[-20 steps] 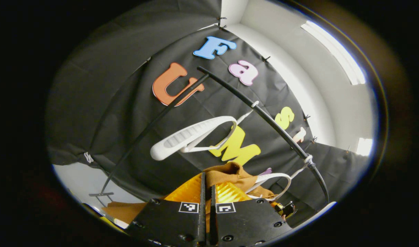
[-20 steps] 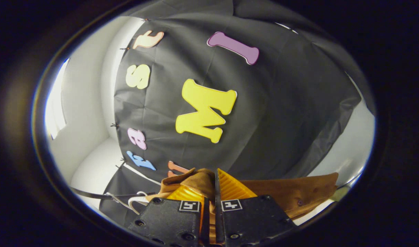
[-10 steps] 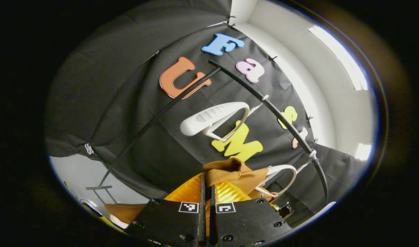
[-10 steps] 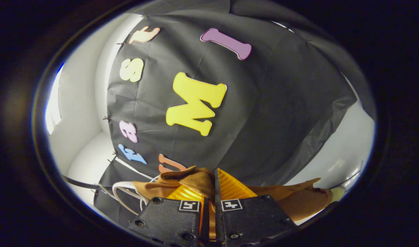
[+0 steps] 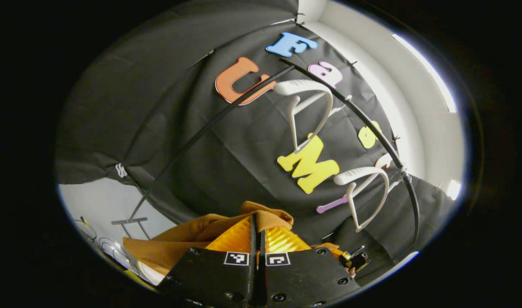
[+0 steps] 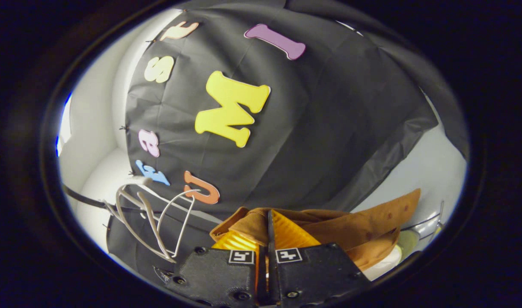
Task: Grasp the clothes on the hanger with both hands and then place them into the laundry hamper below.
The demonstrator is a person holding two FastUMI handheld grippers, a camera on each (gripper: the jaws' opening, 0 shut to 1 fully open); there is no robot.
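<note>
Here the left gripper (image 5: 256,229) has its two fingers pressed together on a fold of the brown garment (image 5: 179,239), which bunches at the fingertips and trails off to the lower left of the left gripper view. Beyond the cloth, two white plastic hangers hang bare from a curved black rail (image 5: 363,124): the nearer white hanger (image 5: 361,188) sits to the right of the fingers, and the farther white hanger (image 5: 306,102) hangs higher along the rail. A thin black pole (image 5: 192,141) of the rack slants down to the left, ending at a small foot near the pale floor.

In the right gripper view, the right gripper (image 6: 269,231) likewise pinches the brown garment (image 6: 363,226) between closed fingers; the fabric spreads away to the right, its edge lifted and dotted with small marks. To the left of these fingers the white hangers (image 6: 154,214) overlap one another below the black rail (image 6: 83,199).
</note>
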